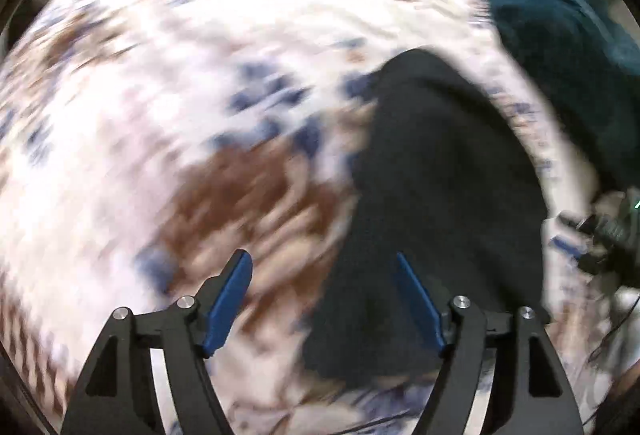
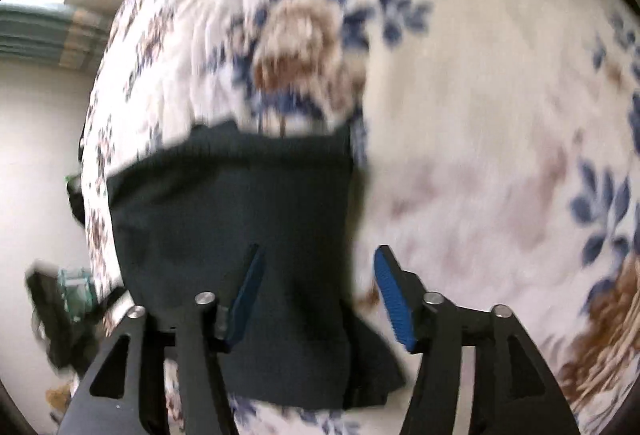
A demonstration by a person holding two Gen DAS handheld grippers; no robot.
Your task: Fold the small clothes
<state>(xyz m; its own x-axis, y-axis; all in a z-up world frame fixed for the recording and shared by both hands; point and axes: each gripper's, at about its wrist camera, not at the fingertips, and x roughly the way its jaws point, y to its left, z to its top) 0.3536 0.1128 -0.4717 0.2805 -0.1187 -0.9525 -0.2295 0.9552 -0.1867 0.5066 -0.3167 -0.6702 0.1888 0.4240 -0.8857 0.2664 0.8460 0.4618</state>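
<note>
A small black cloth [image 1: 432,195] lies flat on a white bedspread [image 1: 200,55] with blue and brown flowers. The left gripper [image 1: 324,299] hangs above it with its blue pads wide apart, and nothing is pinched between them. The right gripper [image 2: 316,295] is spread apart too, just over the same black cloth [image 2: 240,219], not squeezing it. A dark green cloth [image 1: 560,35] sits farther back on the bed. Both pictures are blurry, and no words can be read.
</note>
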